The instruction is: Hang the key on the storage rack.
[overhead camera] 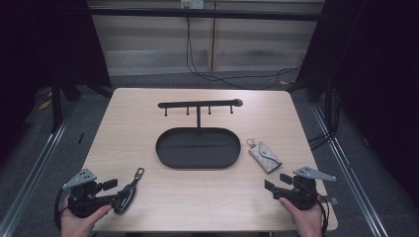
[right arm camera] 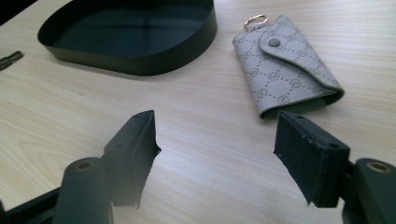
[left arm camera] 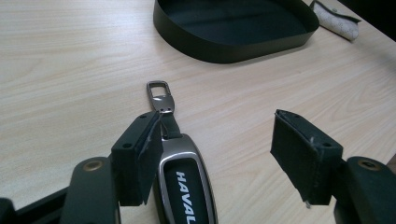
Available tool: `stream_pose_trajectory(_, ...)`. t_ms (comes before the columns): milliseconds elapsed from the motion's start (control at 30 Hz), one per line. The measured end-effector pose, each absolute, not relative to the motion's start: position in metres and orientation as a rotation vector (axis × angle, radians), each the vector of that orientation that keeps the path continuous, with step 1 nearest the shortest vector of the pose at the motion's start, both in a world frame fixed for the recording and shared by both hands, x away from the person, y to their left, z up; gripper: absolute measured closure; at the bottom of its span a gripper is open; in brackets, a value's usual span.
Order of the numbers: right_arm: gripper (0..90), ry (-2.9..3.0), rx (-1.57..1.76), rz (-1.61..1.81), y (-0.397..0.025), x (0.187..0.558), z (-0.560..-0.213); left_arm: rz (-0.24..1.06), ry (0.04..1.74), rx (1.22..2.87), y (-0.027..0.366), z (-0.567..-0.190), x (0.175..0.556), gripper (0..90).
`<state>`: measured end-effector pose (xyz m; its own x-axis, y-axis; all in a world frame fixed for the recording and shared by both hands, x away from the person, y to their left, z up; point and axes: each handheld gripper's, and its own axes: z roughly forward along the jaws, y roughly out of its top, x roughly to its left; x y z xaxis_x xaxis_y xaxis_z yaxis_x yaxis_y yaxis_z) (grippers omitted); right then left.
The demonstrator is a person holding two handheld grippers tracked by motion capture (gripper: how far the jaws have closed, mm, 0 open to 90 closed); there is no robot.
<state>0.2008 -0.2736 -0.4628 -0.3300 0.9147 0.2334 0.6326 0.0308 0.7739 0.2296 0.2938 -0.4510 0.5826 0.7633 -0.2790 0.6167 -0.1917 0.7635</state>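
A black car key fob [overhead camera: 127, 193] with a metal clasp [overhead camera: 139, 173] lies flat on the wooden table at the front left. My left gripper [overhead camera: 113, 192] is open around it. In the left gripper view the fob [left arm camera: 187, 184], lettered HAVAL, rests against the left jaw, and the gripper [left arm camera: 215, 126] has a wide gap to the right jaw. A grey patterned key pouch [overhead camera: 265, 157] with a gold ring lies right of the tray. My right gripper [overhead camera: 277, 181] is open just in front of the pouch [right arm camera: 285, 65], with nothing between its fingers [right arm camera: 215, 126].
A black oval tray [overhead camera: 197, 165] sits mid-table, with a black T-shaped hook rack [overhead camera: 199, 104] rising from its far side. The tray's wall [left arm camera: 233, 49] is ahead of the left gripper. Dark curtains and cables lie beyond the table.
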Motion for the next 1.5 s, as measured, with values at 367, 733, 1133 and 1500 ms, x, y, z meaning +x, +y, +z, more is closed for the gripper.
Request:
stream_pose_trajectory(367,27.0,2.014,1.544,1.224,-0.272,0.199,-0.462,0.183,1.115,1.914,0.291,-0.444,0.229,36.0)
stream_pose_trajectory(733,26.1,2.020,1.530,1.196,-0.269,0.199,-0.462,0.133,1.098,2.007,0.275,-0.441,0.236,38.7)
stream_pose_trajectory(1133,24.6,2.031,1.541,1.204,-0.269,0.200,-0.462,0.123,1.082,2.145,0.262,-0.432,0.255,39.7)
stream_pose_trajectory(1500,22.6,2.049,1.552,1.214,-0.269,0.201,-0.464,0.110,1.111,2.199,0.255,-0.421,0.272,43.1)
